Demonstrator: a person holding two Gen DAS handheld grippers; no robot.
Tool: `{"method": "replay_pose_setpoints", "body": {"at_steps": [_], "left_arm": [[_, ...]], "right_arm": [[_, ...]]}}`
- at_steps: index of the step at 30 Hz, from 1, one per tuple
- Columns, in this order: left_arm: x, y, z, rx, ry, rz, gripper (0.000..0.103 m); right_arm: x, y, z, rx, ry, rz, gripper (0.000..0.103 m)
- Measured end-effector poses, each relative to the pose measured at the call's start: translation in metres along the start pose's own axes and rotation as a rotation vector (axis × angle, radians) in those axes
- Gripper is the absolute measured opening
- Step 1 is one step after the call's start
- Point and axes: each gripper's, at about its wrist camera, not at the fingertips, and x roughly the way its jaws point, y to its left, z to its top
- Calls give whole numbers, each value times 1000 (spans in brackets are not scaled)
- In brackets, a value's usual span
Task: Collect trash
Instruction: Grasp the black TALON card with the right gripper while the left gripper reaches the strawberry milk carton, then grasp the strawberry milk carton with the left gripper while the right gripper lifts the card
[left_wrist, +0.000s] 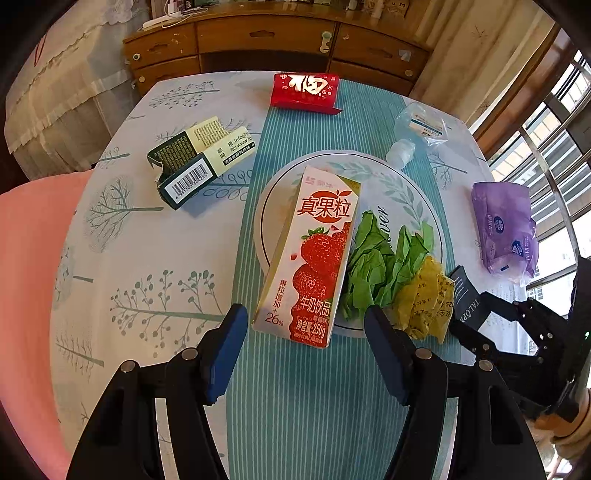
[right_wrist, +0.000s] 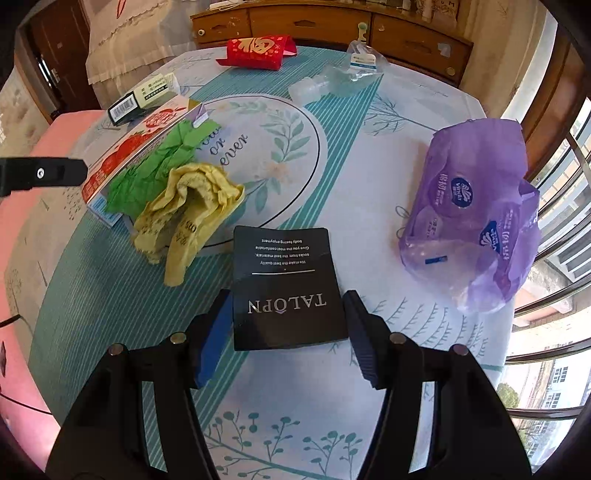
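Trash: several pieces lie on the table (left_wrist: 155, 236), some on the plate (left_wrist: 373, 166), some around it.
Left claw (left_wrist: 306, 323): released, jaws wide apart, holding nothing.
Carton (left_wrist: 314, 258): straight ahead of the left claw, lying on the plate; its near end sticks out over the rim, between the two jaws but touching neither.
Green paper (left_wrist: 373, 266): crumpled, on the plate, just right of the carton, ahead of the right jaw of the left claw.
Yellow paper (left_wrist: 424, 299): crumpled, beside the green paper, hanging over the plate rim, near the right jaw tip.
Dark box (left_wrist: 199, 162): ahead and to the left of the left claw, opened, well apart from the plate.
Red packet (left_wrist: 304, 90): far ahead, at the far table edge.
Bottle (left_wrist: 413, 133): clear, crushed, far ahead to the right, beyond the plate.
Right claw (right_wrist: 288, 308): released, jaws apart, one on each side of the card; I cannot tell if they touch it.
Card (right_wrist: 286, 288): black, flat on the table, its far edge next to the plate rim and the yellow paper.
Purple bag (right_wrist: 476, 210): ahead and to the right of the right claw, apart from the card.
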Motion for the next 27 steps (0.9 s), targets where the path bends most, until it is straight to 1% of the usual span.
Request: {"method": "replay_pose_setpoints", "body": {"at_steps": [1, 2, 4, 11, 15, 19, 24, 27], "left_arm": [[3, 0, 2, 3, 3, 1, 65], [6, -1, 4, 5, 9, 2, 60], [12, 0, 7, 3, 31, -7, 55], [22, -2, 21, 9, 23, 13, 55], [34, 0, 28, 3, 56, 8, 54], [39, -5, 35, 27, 53, 15, 55], [51, -9, 43, 33, 84, 28, 57], [55, -10, 44, 42, 87, 35, 57]], "right_arm": [[1, -2, 3, 10, 2, 3, 57], [1, -3, 5, 18, 1, 6, 57], [1, -6, 8, 26, 1, 10, 57], [1, -8, 9, 24, 1, 23, 57], [2, -8, 10, 27, 4, 31, 57], [2, -8, 10, 24, 4, 32, 57], [3, -7, 11, 28, 6, 31, 57], [2, -7, 11, 40, 7, 31, 57]]}}
